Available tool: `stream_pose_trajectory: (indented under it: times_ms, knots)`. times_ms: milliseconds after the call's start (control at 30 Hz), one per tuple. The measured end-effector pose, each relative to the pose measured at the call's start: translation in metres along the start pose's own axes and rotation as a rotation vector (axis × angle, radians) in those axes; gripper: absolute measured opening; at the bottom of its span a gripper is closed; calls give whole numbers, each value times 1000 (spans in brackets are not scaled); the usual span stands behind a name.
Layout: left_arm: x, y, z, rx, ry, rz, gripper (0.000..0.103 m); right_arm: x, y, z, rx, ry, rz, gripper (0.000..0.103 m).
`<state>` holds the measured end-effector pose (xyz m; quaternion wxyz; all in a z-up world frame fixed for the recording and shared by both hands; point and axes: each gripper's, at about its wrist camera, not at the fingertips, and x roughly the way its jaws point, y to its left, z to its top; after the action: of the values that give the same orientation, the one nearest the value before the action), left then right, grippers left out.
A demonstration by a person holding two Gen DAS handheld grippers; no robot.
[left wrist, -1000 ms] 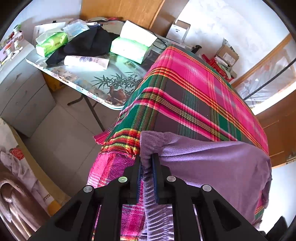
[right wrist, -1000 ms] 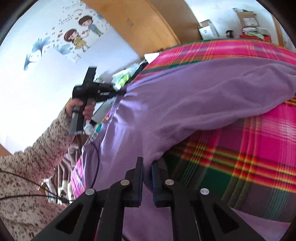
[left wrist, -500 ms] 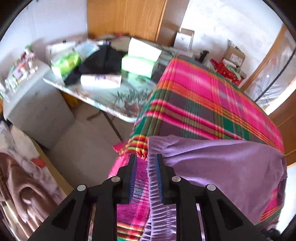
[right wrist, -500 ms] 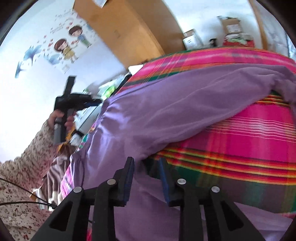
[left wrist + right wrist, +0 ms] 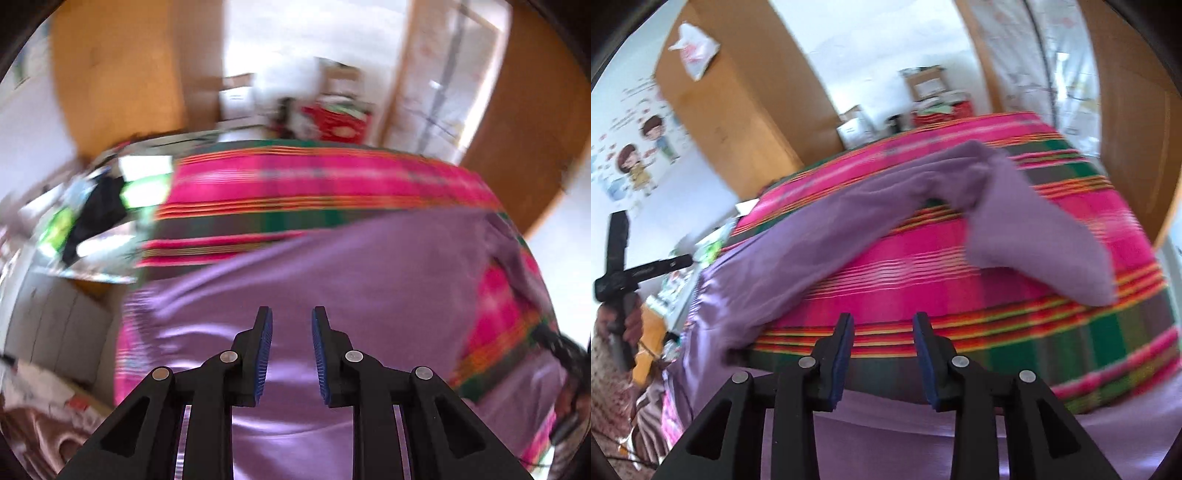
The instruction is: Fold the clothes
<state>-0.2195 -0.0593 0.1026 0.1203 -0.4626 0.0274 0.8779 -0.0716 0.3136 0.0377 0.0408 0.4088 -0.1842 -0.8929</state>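
both tongs, left [image 5: 291,332] and right [image 5: 882,338], gape empty above the rumpled purple garment [image 5: 827,236] draped on plaid cloth [image 5: 1071,206].

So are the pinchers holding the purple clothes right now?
No. Both the left gripper and right gripper are open, holding nothing; the purple garment lies loose on the plaid blanket.
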Motion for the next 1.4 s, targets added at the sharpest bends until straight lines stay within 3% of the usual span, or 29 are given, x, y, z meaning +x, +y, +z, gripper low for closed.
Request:
stream_pose_trajectory:
  times_ms: [367,533,800,867,1100,1300,1400]
  knots:
    - [48,-145,-13,381,84,-69,23,-5,-47,11,15,-24,-156,39]
    - [66,-181,-23,488,85,-24,23,-8,-55,13,-19,-38,-195,40]
    - [86,-192,-28,532,95,34,23,-13,-56,16,-104,-76,-243,42]
    - [85,-195,-29,537,88,17,23,-13,-52,16,-140,-86,-245,43]
    - [95,-211,-36,608,52,48,23,11,-30,16,-307,-46,-281,50]
    - [101,-219,-38,640,44,98,27,29,-34,25,-323,6,-330,51]
    - [102,-216,-33,626,55,86,27,33,-43,29,-291,20,-336,51]
